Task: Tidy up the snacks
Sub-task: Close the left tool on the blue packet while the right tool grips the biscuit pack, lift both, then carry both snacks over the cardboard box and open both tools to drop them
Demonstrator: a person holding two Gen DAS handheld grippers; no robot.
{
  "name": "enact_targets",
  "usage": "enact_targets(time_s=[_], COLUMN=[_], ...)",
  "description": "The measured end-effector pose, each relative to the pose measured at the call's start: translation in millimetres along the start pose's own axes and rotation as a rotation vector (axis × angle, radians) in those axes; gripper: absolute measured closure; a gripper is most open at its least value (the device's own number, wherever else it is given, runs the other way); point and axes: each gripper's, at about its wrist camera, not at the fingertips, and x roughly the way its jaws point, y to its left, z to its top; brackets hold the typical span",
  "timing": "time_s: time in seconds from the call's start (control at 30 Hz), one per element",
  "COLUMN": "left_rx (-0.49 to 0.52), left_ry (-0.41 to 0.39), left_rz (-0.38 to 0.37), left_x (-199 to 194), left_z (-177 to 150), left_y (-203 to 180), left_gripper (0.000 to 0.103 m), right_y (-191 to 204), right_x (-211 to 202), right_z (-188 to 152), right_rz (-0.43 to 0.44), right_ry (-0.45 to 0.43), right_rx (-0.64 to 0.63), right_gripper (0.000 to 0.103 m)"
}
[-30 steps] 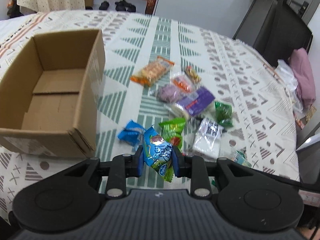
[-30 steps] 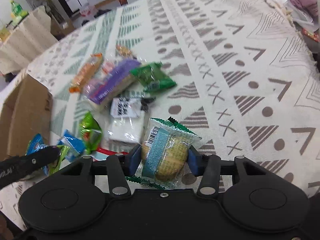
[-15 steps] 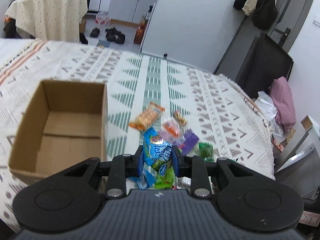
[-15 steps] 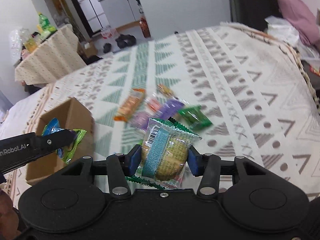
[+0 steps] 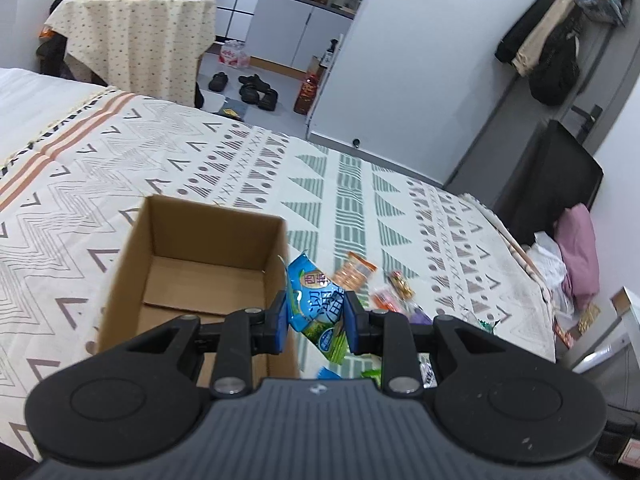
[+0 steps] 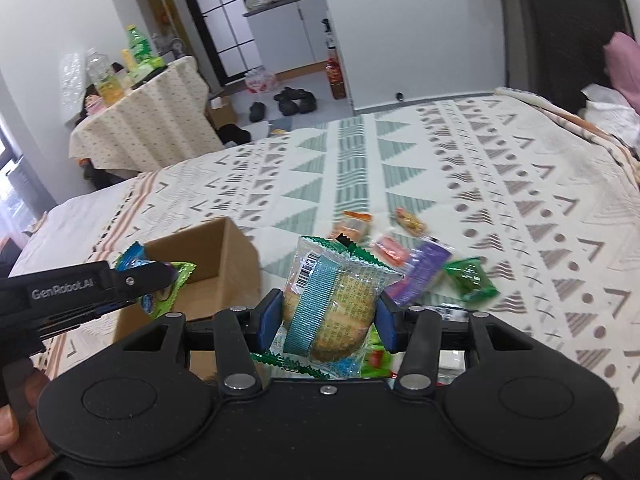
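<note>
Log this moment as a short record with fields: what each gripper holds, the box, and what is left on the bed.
left gripper: shut on a blue snack packet, held above the right wall of the box
right gripper: shut on a clear biscuit packet, held above the bedspread
cardboard box: open, upright on the bedspread, no snacks visible inside
bedspread: patterned, loose snacks lying to the right of the box
loose snacks: orange packet, purple packet, green packet, among others
</note>
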Motion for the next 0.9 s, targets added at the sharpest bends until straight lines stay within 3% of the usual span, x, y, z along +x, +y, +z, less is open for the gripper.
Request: enact_targets(time_s=[0.53,0.9], left_rx=[-0.149,-0.207], left_ry=[0.017,0.081], left_rz=[0.068,0.119], left_x=[3.5,12.7], left_z=[16.0,12.0], left_y=[66.5,86.1], left_gripper=[0.076,0.076], right_y=[52.7,83.0], right_x=[27.6,45.6], right_z=[2.5,-2.2], right_rz=[0.117,0.169], right_ry=[0.044,0.095], right_rx=[-0.002,-0.037], right_gripper=[0.055,0.055])
